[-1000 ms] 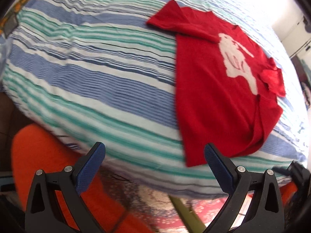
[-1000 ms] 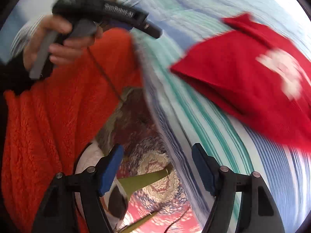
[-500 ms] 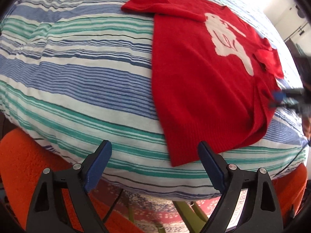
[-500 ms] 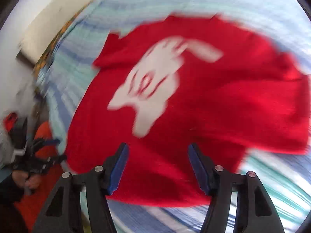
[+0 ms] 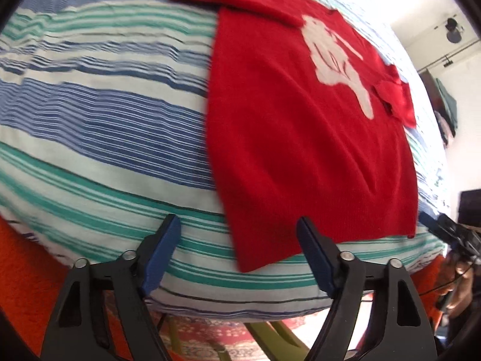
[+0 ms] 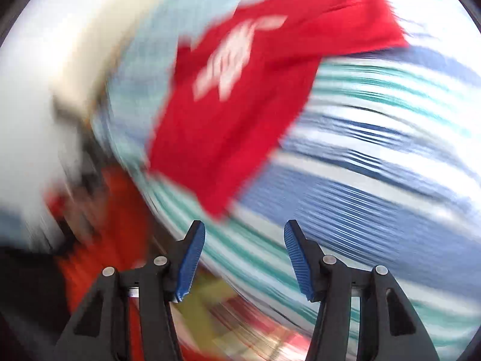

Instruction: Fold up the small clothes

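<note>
Red sweater flat on striped sheet, hem twd camera, lengthwise away.

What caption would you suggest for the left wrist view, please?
Open left gripper poised over the near hem corner of a red sweater lying flat on a striped bedspread.

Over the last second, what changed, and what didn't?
The left gripper has just been closing partway, with the red sweater's near hem corner now framed between its fingers, not gripped. The right gripper swung fast across the striped bedcover, narrowed, and holds nothing. The sweater lies flat and unfolded as before.
</note>
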The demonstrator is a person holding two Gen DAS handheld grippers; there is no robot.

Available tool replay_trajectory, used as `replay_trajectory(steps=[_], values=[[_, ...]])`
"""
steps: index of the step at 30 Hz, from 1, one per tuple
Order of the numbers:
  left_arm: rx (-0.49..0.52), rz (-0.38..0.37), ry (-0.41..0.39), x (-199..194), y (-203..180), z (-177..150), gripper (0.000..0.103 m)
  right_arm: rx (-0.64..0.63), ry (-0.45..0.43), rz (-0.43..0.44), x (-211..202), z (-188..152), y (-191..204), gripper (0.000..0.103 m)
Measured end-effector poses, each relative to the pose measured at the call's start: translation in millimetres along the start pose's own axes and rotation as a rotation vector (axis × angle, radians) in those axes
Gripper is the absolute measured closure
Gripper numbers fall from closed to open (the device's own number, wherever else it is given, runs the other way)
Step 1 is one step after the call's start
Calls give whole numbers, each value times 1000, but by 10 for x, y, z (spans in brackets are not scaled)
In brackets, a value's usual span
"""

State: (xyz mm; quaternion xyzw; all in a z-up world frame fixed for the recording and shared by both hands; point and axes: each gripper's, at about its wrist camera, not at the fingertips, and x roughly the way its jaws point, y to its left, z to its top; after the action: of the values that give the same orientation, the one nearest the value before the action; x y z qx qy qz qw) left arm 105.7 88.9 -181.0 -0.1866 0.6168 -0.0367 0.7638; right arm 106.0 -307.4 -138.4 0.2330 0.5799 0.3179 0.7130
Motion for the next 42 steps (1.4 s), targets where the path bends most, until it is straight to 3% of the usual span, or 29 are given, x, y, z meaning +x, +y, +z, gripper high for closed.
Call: replay_trajectory(steps=[1,2,3,4,5,6,7,10,12,14,16,21,26,31,33,42], values=[[14,-9,3,43,-47,13,37,62,-32,35,130,-3,-53,47],[25,-7,5,67,-81,18,73,111,-48,61,275,-3,-88,47],[42,-7,25,104,-117,16,99,149,-51,90,383,1,-97,47],[49,-8,36,105,-132,17,100,176,-52,126,538,-9,-83,47],[57,14,18,34,-141,9,101,183,-56,138,562,11,-81,57],[72,41,-11,-85,-140,0,101,172,-57,123,560,31,-51,89],[73,60,-49,-240,-113,-12,101,159,-59,66,519,32,-3,95],[59,74,-69,-380,-27,-25,101,125,-83,-26,146,-141,152,96],[87,120,-28,-188,-86,-42,101,85,-71,-112,-22,-196,215,96],[122,203,-1,40,-153,-73,100,90,-24,-184,95,-232,149,96],[116,214,-16,27,-157,-73,100,93,22,-239,274,-244,8,96],[26,156,-16,13,32,-54,99,116,-35,-224,145,-255,-46,97],[98,241,-46,29,-138,-107,93,85,-83,-269,185,-331,19,97],[73,219,-56,-22,-87,-117,81,40,-100,-288,324,-429,-32,94],[65,219,-61,-85,-38,-149,72,12,-100,-306,418,-422,49,88],[120,271,-69,-90,-123,-246,65,-50,-96,-367,556,-409,225,79]])
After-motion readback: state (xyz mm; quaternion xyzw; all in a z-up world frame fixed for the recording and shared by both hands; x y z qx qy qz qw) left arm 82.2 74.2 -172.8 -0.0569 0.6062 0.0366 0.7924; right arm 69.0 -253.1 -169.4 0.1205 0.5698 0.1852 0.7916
